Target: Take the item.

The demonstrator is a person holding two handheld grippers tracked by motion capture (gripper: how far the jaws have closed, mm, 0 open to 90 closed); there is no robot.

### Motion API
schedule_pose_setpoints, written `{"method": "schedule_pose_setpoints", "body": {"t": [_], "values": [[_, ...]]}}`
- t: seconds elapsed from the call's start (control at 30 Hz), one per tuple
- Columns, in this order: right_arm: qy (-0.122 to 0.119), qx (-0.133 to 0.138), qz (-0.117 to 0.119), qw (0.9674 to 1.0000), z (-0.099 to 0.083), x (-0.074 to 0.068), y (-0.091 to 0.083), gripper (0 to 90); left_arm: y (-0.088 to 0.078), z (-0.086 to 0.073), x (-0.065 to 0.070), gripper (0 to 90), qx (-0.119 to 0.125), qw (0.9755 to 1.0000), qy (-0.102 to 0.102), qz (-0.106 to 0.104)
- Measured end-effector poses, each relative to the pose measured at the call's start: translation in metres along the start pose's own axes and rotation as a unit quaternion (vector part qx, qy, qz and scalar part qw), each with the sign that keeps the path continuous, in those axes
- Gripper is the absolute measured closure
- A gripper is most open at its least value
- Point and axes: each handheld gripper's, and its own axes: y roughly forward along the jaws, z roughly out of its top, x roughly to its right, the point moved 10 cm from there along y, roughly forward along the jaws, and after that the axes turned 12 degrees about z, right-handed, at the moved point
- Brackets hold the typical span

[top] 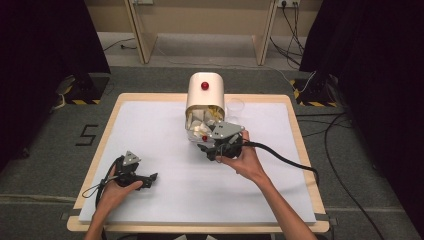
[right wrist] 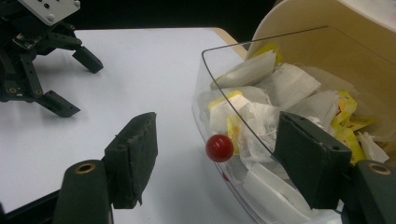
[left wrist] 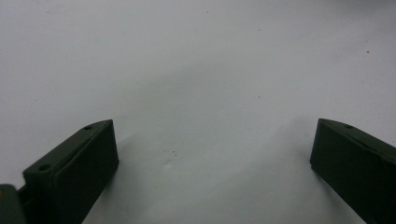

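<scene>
- Centrally, a cream dispenser [top: 205, 92] stands toward the far side of the white table [top: 165, 200], its clear front bin [right wrist: 219, 88] packed with tea bags [right wrist: 261, 116].
- At the bin's front, the right gripper [right wrist: 217, 158] has its jaws spread wide either side of the red knob [right wrist: 219, 148], touching neither the knob nor each other.
- Well apart from the dispenser, nearer the person, the left gripper [top: 145, 179] rests low over the table, jaws wide apart and empty.
- Just behind the dispenser sits a clear cup [top: 235, 106].
</scene>
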Motion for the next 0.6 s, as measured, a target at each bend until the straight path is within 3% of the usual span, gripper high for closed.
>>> {"method": "schedule_pose_setpoints", "body": {"t": [0.6], "values": [[-0.005, -0.014, 0.016, 0.9998, -0.005, -0.014, -0.005, 32.5, 0.000, 0.000, 0.000, 0.0, 0.000, 1.0000, 0.000, -0.001]]}}
